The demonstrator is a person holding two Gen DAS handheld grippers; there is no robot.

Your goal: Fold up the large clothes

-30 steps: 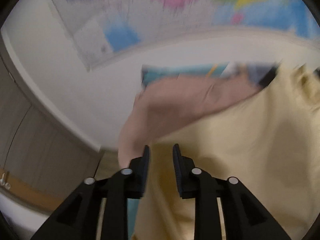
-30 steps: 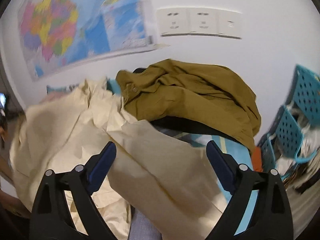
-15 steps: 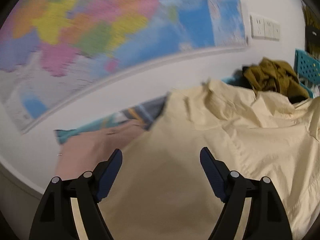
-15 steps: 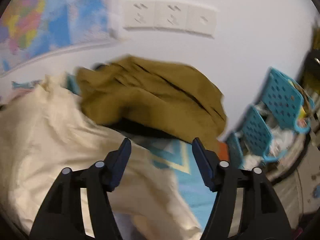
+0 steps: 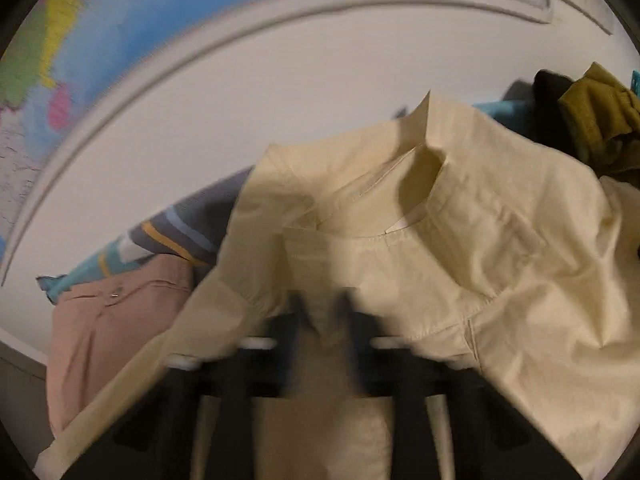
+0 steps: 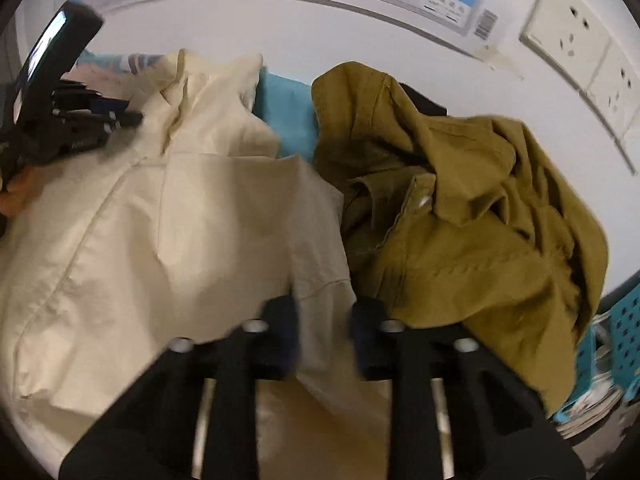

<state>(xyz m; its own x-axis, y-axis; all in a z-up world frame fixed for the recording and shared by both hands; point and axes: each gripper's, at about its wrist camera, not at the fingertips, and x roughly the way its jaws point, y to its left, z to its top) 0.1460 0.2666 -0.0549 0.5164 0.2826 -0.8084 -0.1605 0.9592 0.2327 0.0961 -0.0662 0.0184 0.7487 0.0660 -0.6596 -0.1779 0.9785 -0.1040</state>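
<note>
Two grippers are working the cream shirt (image 6: 192, 216) from opposite sides.

The shirt is lying spread ahead of both, probably being squared for a fold; the olive jacket (image 6: 472, 216) is heaped just right of the right gripper (image 6: 324, 332), awaiting its turn. Its jaws are narrowed around the hem, while the left gripper (image 5: 326, 316) is pinching cloth below the collar; both too blurred to confirm.

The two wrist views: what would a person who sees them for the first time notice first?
First, the big cream shirt, spread over the middle of both views, with a fold of it between the fingers of each tool. Next, the olive shirt, crumpled in a heap to its right. Behind them, the colourful map on the white wall.
</note>
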